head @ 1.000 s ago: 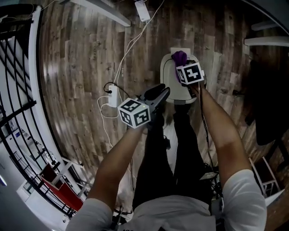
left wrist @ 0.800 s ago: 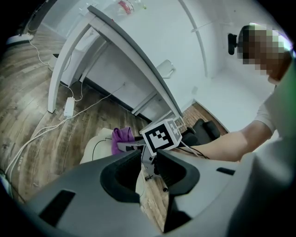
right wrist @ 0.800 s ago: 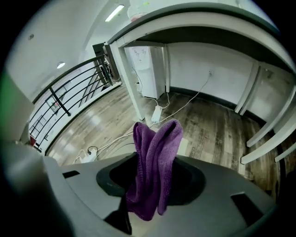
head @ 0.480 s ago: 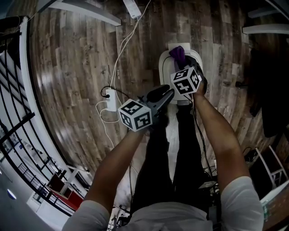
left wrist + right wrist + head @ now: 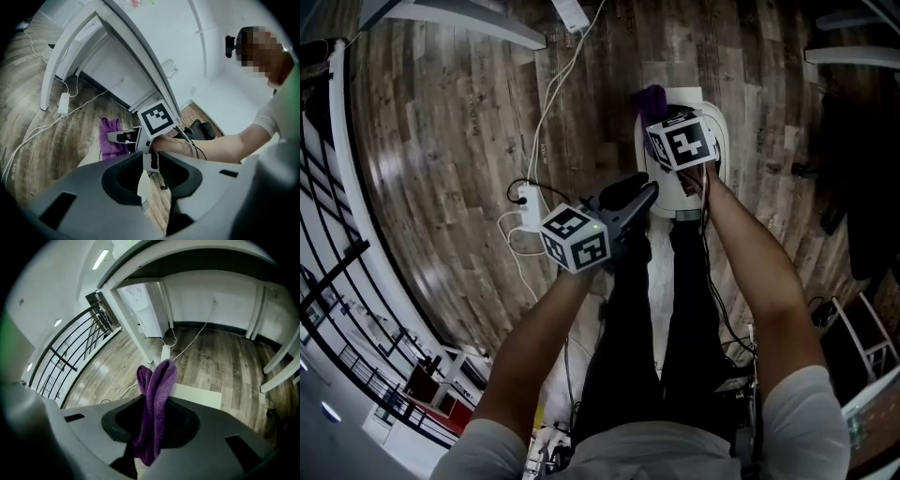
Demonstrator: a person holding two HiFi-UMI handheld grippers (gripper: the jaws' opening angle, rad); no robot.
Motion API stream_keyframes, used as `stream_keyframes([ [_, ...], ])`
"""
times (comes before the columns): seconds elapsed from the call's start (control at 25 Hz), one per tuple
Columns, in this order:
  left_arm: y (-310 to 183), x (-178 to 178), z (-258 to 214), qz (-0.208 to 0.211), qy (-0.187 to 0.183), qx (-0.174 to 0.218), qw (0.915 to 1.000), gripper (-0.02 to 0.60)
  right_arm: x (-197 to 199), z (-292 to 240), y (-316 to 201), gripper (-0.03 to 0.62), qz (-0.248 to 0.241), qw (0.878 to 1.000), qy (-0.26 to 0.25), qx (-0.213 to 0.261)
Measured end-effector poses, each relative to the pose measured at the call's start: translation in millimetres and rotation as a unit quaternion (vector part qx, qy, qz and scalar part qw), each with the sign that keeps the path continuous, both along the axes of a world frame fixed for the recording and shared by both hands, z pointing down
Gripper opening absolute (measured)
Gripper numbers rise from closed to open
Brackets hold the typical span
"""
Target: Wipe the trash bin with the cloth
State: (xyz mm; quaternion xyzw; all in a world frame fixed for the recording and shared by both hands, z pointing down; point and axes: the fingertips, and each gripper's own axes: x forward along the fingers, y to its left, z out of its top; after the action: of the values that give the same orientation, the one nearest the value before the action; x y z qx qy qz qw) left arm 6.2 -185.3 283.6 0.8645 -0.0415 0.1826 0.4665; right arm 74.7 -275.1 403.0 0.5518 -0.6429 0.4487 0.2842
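A white trash bin point(image 5: 705, 131) stands on the wood floor in front of my feet. A purple cloth point(image 5: 650, 97) hangs at its far left edge. My right gripper point(image 5: 662, 114) is shut on that cloth just above the bin's lid; its jaws have just been closing with the cloth between them. In the right gripper view the cloth point(image 5: 154, 394) stands up folded between the jaws, with the bin's white top point(image 5: 199, 397) behind. My left gripper point(image 5: 636, 194) hovers near the bin's front, shut, with nothing in it. From it I see the right gripper point(image 5: 110, 137), the cloth point(image 5: 107, 125) and the bin point(image 5: 91, 158).
A white power strip point(image 5: 531, 201) with cables lies on the floor left of the bin. A black railing point(image 5: 328, 244) runs along the far left. White desk legs point(image 5: 51, 61) stand behind the bin. My own legs point(image 5: 647, 309) in dark trousers are just below it.
The right gripper has carried the cloth from the middle of the bin's back edge over to its left back corner. The left gripper has sunk a little.
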Motion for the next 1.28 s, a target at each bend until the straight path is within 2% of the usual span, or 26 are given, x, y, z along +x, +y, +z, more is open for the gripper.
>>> stream_keyframes([
  [0.24,-4.0,-2.9,3.2,0.002,-0.001,-0.004,1.0000,0.107,28.1,9.1,8.8,0.092,0.043,0.998,-0.008,-0.041],
  [0.8,4.6,11.4,-0.7,0.014,0.003,0.003,0.9999,0.107,100.6,12.8,46.7,0.091,0.065,0.994,0.030,-0.085],
  [1.08,15.5,14.3,-2.2,0.019,0.004,0.007,0.9998,0.107,147.4,10.6,79.6,0.091,0.062,0.986,0.098,-0.121],
  [1.2,17.9,15.2,-1.3,0.016,0.005,0.007,0.9998,0.107,177.8,-1.8,99.0,0.089,0.068,0.976,0.162,-0.131],
  [1.28,20.0,15.8,-0.4,0.016,0.004,0.008,0.9998,0.107,184.6,-4.7,104.7,0.089,0.081,0.977,0.162,-0.117],
])
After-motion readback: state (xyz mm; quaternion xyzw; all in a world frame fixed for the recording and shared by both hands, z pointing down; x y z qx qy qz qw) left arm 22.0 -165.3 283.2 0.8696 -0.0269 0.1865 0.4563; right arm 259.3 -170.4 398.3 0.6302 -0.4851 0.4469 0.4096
